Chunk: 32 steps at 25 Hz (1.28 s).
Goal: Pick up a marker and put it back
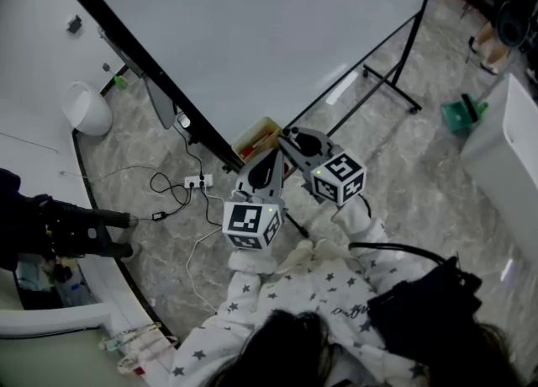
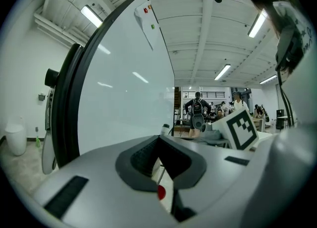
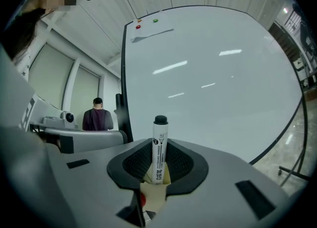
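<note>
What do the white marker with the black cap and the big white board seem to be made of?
The white marker with black cap is probably plastic: smooth, with print on its barrel. The big white board looks like a coated, glossy panel, since bright streaks of light reflect in it.

We can read no word or number anywhere. The marker [image 3: 159, 147] carries dark print along its white barrel, with a small logo towards its 12 o'clock end, but the letters are too small for us to make out. The left cube [image 1: 250, 224] and the right cube [image 1: 339, 177] bear black-and-white square patterns, not letters. The sweater [image 1: 324, 288], at 6 o'clock in the head view, shows a short line of script, too blurred to read.
</note>
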Tool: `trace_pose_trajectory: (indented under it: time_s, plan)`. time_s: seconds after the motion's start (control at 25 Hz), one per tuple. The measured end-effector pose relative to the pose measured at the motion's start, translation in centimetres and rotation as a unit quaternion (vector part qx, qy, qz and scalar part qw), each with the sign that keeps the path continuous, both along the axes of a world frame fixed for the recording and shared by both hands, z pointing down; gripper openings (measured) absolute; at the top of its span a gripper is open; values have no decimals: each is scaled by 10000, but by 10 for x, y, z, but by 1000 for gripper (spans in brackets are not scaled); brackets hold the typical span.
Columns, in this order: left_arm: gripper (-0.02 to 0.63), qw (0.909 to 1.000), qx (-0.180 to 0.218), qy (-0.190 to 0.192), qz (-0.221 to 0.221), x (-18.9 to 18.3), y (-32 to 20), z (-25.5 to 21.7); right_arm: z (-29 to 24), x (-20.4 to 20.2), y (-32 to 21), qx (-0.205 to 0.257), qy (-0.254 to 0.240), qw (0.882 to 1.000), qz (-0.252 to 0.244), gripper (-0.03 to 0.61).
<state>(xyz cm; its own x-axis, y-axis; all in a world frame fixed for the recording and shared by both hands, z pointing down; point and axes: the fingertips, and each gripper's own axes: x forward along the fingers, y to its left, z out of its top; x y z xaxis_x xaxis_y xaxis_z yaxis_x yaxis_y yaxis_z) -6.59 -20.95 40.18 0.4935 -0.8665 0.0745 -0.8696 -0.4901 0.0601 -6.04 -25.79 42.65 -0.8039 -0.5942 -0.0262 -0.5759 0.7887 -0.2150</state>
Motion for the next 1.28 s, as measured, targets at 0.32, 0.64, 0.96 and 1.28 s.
trace_pose_trajectory:
  time_s: [0.32, 0.64, 0.96, 1.28]
  plan:
    - [2, 10000, -8, -46, -38, -10, -4, -10, -41, -2, 0, 237, 62, 9997, -51, 75]
    - [2, 9999, 143, -6, -21, -11, -2, -50, -100, 5, 14, 715, 82, 9973, -172, 75]
    - [2, 9991, 396, 72, 108, -7, 3, -80, -138, 6, 31, 1096, 127, 9935, -261, 75]
    - [2, 9991, 401, -5, 150, -6, 3, -80, -139, 3, 30, 1135, 157, 9930, -293, 75]
